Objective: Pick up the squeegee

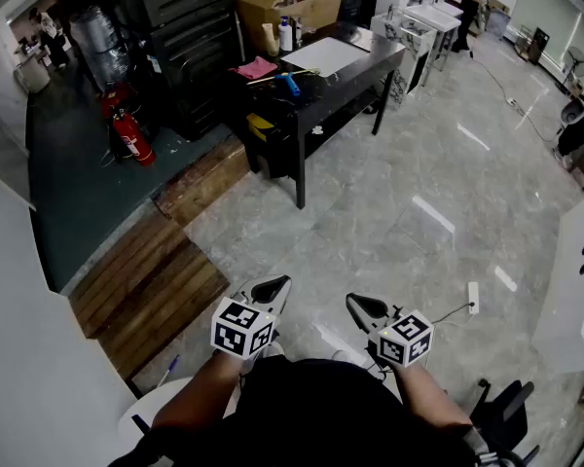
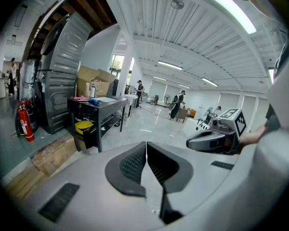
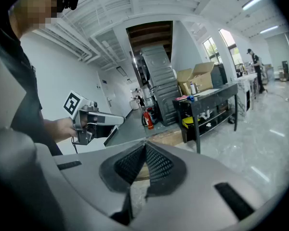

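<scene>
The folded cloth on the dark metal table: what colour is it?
Pink. The folded cloth on the dark metal table shows best in the head view.

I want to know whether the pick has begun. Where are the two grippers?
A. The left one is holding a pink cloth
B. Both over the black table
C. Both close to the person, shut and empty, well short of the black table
C: in the head view the left gripper and right gripper are held near the person, jaws together on nothing, with the black table well ahead.
</scene>
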`<state>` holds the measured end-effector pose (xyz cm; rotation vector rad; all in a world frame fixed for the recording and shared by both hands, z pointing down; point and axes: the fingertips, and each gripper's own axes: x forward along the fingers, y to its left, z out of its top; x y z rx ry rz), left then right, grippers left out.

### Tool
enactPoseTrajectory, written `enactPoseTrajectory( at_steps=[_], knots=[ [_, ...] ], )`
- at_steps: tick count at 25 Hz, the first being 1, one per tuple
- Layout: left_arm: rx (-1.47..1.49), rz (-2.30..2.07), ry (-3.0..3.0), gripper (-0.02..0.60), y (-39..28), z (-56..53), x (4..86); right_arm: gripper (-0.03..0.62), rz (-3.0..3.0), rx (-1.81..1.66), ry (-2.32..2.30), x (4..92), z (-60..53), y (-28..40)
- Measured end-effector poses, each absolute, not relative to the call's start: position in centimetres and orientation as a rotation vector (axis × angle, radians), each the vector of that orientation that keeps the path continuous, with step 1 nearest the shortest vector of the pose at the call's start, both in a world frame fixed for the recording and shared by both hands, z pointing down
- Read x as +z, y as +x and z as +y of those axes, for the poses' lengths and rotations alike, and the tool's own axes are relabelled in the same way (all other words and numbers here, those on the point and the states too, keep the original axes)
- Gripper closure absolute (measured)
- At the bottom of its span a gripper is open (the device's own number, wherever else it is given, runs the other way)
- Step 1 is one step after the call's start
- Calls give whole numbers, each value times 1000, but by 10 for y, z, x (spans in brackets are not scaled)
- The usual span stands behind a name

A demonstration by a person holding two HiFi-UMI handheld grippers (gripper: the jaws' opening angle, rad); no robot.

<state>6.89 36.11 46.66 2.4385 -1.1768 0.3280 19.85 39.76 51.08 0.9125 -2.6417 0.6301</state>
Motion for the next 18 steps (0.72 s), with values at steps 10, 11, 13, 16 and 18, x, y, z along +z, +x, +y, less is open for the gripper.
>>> enactPoseTrajectory(
  at_steps=[10,11,13,16,18],
  knots=[
    [335,-1183,2460,563,66,358,464,588,-2634,608,905,508,394,194],
    [332,-1182,2460,563,65,358,464,588,-2634,608,908,507,394,194],
    [328,-1182,2460,563,63,358,464,588,-2636,613,918,506,392,193],
    [314,-1186,2453,563,57,354,464,586,-2648,621,934,504,387,189],
    [299,-1193,2439,563,50,350,465,586,-2654,613,942,504,382,185]
  ],
)
